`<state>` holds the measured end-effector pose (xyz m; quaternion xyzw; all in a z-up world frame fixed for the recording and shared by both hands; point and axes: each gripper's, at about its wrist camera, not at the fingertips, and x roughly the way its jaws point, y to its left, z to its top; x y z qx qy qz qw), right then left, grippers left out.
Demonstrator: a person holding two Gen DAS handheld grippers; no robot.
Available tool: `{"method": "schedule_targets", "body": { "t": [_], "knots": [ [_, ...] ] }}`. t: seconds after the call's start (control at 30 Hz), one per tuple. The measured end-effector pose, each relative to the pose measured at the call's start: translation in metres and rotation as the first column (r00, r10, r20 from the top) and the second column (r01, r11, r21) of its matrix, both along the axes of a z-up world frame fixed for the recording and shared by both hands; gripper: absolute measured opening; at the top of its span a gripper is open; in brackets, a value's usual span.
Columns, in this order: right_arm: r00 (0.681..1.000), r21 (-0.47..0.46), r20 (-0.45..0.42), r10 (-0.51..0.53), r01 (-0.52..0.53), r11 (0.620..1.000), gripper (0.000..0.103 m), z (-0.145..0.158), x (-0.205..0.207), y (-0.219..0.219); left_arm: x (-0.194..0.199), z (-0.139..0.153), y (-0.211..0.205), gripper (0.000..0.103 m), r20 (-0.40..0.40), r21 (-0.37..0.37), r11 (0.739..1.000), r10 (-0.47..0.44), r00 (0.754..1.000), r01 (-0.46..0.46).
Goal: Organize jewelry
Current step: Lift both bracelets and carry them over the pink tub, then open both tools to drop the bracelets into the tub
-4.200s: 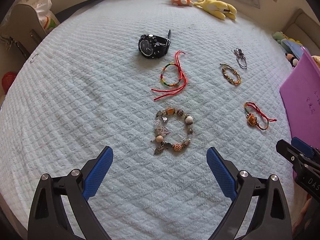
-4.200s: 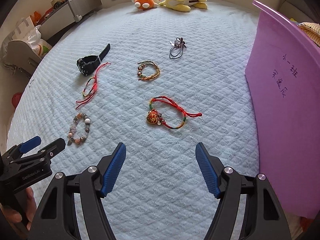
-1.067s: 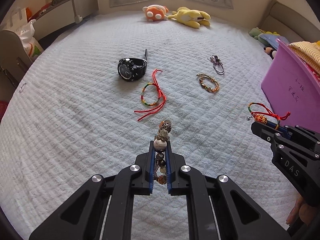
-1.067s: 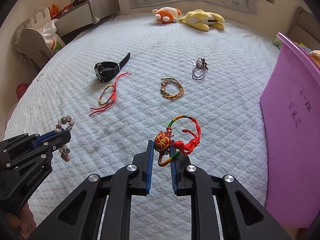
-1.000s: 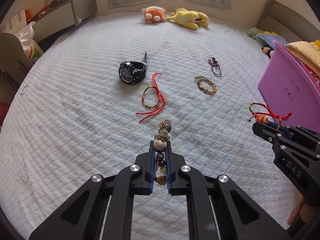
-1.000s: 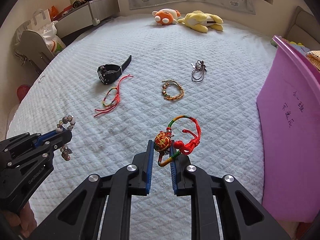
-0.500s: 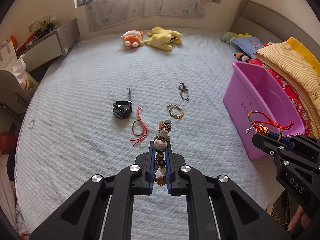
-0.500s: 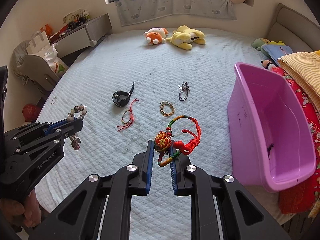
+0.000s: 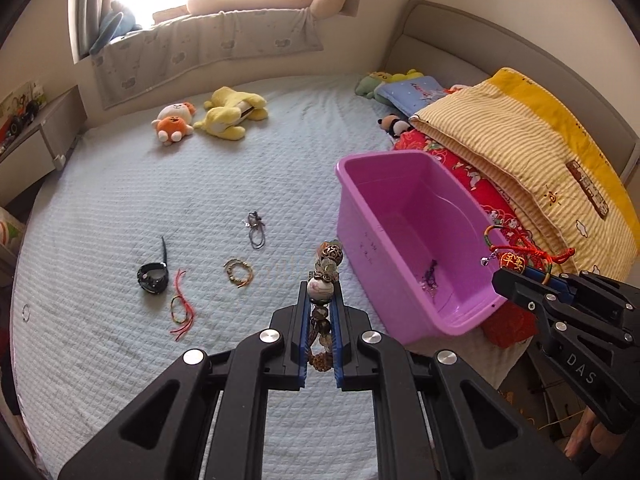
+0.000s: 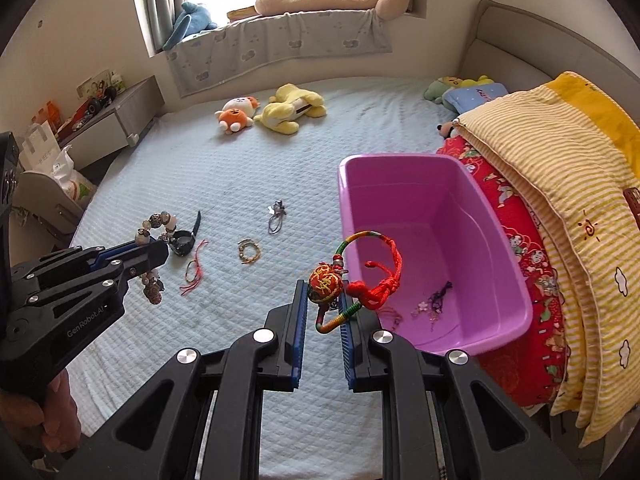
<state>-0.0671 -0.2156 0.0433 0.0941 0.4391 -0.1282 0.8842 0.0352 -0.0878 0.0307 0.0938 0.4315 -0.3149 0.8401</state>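
My left gripper (image 9: 320, 296) is shut on a beaded charm bracelet (image 9: 323, 285), held high above the bed; the same bracelet (image 10: 154, 226) shows in the right wrist view. My right gripper (image 10: 322, 294) is shut on a red cord bracelet with an embroidered ball (image 10: 325, 283), seen from the side as the red cord bracelet (image 9: 510, 257) in the left wrist view. A purple plastic bin (image 9: 348, 216) (image 10: 512, 304) stands on the bed to the right, with small dark jewelry on its floor. On the bedspread lie a black watch (image 9: 152, 276), a red string bracelet (image 9: 182, 310), a brown bead bracelet (image 9: 239, 273) and a dark cord piece (image 9: 255, 230).
Plush toys (image 9: 208, 114) lie at the far side of the light blue bedspread (image 9: 120, 208). Folded red and yellow striped quilts (image 9: 532, 152) are stacked right of the bin. A grey nightstand (image 10: 116, 120) and a bag stand left of the bed. A person's hand (image 10: 52, 420) grips the left tool.
Both grippers have risen well above the bed with their bracelets still clamped. The view now takes in the bin's inside and the window sill.
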Motion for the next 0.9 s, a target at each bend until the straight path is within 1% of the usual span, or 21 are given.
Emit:
{"method": "schedule_targets", "body": {
  "t": [0.13,0.2,0.3,0.37,0.5,0.63,0.73,0.8,0.9],
  "knots": [
    [1.000,0.001,0.001,0.017,-0.017,1.000,0.015,0.002,-0.007,-0.047,-0.005,0.004,-0.050,0.009,0.006,0.001,1.000,0.000,1.000,0.000],
    [0.999,0.007,-0.002,0.043,-0.043,0.999,0.015,0.000,-0.006,-0.070,-0.007,0.004,-0.074,0.009,0.007,0.007,1.000,0.021,1.000,-0.021],
    [0.995,0.020,-0.002,0.100,-0.100,0.995,0.015,-0.001,0.000,-0.104,-0.007,0.002,-0.108,0.009,-0.024,0.015,0.998,0.063,0.998,-0.062],
    [0.990,0.038,0.005,0.141,-0.141,0.989,0.015,-0.003,0.007,-0.126,-0.006,-0.002,-0.129,0.009,-0.037,0.035,0.995,0.092,0.995,-0.091],
    [0.976,0.059,-0.007,0.220,-0.219,0.974,0.015,-0.012,0.024,-0.162,0.000,-0.012,-0.161,0.009,-0.091,0.058,0.985,0.166,0.982,-0.161],
    [0.965,0.097,-0.035,0.261,-0.256,0.962,0.015,-0.022,0.040,-0.190,0.006,-0.021,-0.187,0.009,-0.109,0.097,0.975,0.209,0.972,-0.199],
    [0.957,0.110,-0.059,0.283,-0.276,0.955,0.015,-0.030,0.049,-0.202,0.014,-0.030,-0.202,0.009,-0.132,0.118,0.968,0.235,0.963,-0.220],
    [0.955,0.119,-0.073,0.288,-0.279,0.953,0.015,-0.035,0.055,-0.207,0.019,-0.036,-0.211,0.009,-0.147,0.132,0.967,0.238,0.960,-0.220],
    [0.955,0.140,-0.093,0.282,-0.268,0.953,0.015,-0.045,0.063,-0.216,0.025,-0.046,-0.223,0.009,-0.165,0.149,0.969,0.219,0.962,-0.195]
  ]
}}
